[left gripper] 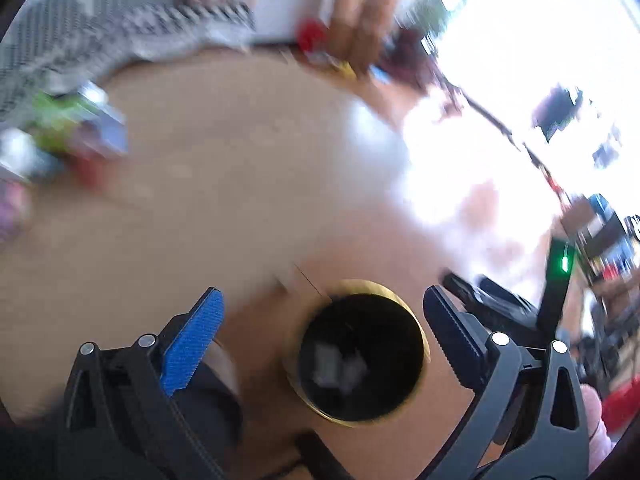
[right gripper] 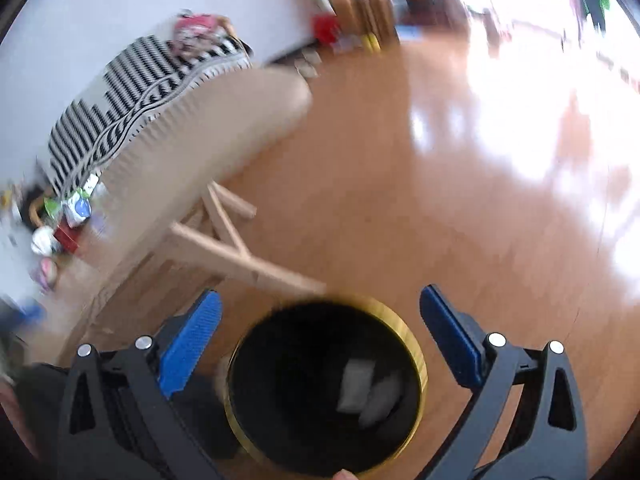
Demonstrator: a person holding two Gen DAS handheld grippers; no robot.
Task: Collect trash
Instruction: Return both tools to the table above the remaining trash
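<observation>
A round black trash bin with a gold rim [left gripper: 376,286] stands on the wooden floor below both grippers. Pale crumpled scraps [left gripper: 340,368] lie at its bottom. My left gripper [left gripper: 322,294] hangs above the bin, open, with nothing between its blue pad and its black pad. In the right wrist view the same bin [right gripper: 418,354] fills the lower middle, with white scraps [right gripper: 360,388] inside. My right gripper [right gripper: 320,292] is open above it, and its blue pads hold nothing. Both views are blurred.
A tan table top [left gripper: 200,200] carries blurred packets [left gripper: 80,132] at its left end. The table [right gripper: 208,120] has pale wooden legs [right gripper: 224,248] beside the bin, a striped cloth [right gripper: 132,92] and packets [right gripper: 68,216]. A black device with a green light [left gripper: 565,263] stands right.
</observation>
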